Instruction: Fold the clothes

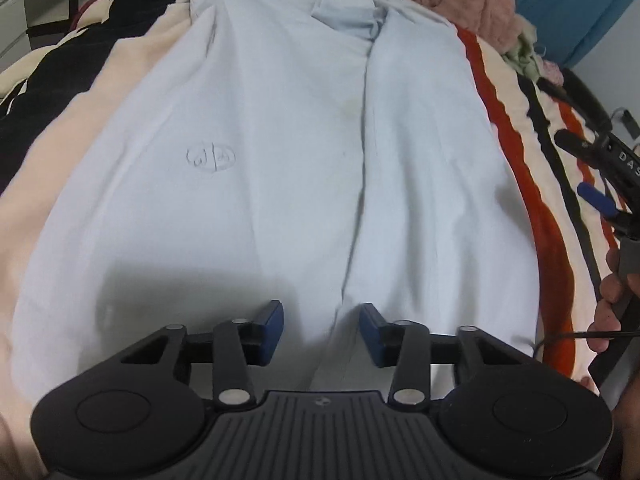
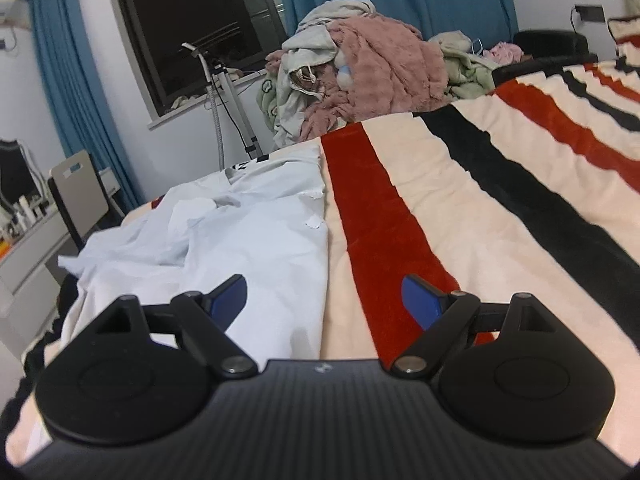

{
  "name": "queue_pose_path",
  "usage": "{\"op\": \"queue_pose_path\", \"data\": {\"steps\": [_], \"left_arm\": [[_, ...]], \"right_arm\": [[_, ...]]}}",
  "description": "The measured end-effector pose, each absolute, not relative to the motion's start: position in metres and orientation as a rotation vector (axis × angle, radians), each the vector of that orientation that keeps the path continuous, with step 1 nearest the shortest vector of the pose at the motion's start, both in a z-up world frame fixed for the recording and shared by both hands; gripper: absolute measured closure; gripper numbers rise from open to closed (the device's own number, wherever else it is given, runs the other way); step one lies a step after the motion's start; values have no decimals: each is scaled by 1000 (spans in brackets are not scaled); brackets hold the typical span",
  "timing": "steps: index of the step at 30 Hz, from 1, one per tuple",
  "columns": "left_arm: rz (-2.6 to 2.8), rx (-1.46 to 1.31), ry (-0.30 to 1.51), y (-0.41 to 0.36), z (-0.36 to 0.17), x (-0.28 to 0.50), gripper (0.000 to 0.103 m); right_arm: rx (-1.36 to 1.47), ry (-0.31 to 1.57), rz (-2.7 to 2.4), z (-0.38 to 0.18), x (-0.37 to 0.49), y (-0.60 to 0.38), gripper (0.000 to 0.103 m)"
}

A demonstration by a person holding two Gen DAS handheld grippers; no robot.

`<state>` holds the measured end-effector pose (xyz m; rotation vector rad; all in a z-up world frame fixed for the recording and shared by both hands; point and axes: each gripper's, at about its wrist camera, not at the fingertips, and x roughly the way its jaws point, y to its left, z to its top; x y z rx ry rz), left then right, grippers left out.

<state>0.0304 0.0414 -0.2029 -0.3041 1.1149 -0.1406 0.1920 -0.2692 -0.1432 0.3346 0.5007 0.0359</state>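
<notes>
Shirt (image 1: pixel 260 140), pale blue, lies spread on the striped blanket (image 2: pixel 460 208) of the bed, one side panel already lapped inward so a long seam-like edge runs down its middle in the left wrist view. Long axis runs straight away from the left claw (image 1: pixel 321 330): near hem end under the claw, bunched collar or sleeve lump (image 1: pixel 346 10) at the far end, toward the pile of clothes (image 2: pixel 360 72).

Left claw: open to a moderate gap, empty, hovering just over the near end, straddling that lapped edge. Right claw (image 2: pixel 324 302): spread wide, empty, over the shirt's right edge and the red stripe beside it.

Stage is ambiguous: fits a lengthwise fold half made, or a shirt just laid down with one flap fallen over.

For any fold from here, my read:
- pinch both layers at the edge, not the top layer only
- keep both claws level along the same line so the crease stays parallel to the long axis
- flatten the far lump before creasing over it; it will otherwise skew the fold
</notes>
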Motion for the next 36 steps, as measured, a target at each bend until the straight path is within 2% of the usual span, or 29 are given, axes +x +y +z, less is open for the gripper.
{"op": "queue_pose_path", "data": {"steps": [1, 4, 12, 15, 18, 20, 24, 26, 28, 30, 33, 34, 36], "left_arm": [[-148, -311, 1127, 42, -202, 26, 61], [-172, -274, 1107, 41, -197, 8, 100], [-194, -100, 1001, 33, -182, -51, 101], [-191, -108, 927, 39, -163, -69, 98], [-198, -108, 862, 39, -139, -84, 80], [-192, -96, 800, 35, -118, -93, 59], [-176, -78, 719, 22, -69, -93, 41], [-167, -84, 675, 22, -46, -96, 28], [-148, -92, 641, 18, -24, -93, 20], [-131, -93, 619, 16, -3, -87, 19], [-108, -88, 584, 15, 24, -81, 10], [-107, -88, 574, 15, 27, -78, 7], [-106, -94, 569, 15, 23, -65, 6]], "right_arm": [[332, 506, 37, -142, 187, -268, 17], [326, 519, 41, -137, 172, -263, 17], [317, 489, 83, -112, 115, -252, 17], [284, 482, 96, -105, 95, -245, 17], [280, 457, 98, -89, 79, -245, 17], [271, 438, 103, -76, 69, -243, 17], [240, 408, 117, -47, 55, -237, 17], [230, 398, 135, -31, 50, -234, 17], [229, 392, 150, -16, 50, -231, 17], [230, 388, 162, -1, 51, -229, 17], [232, 386, 190, 20, 58, -226, 17], [231, 391, 196, 24, 62, -224, 17], [225, 401, 211, 30, 72, -220, 17]]}}
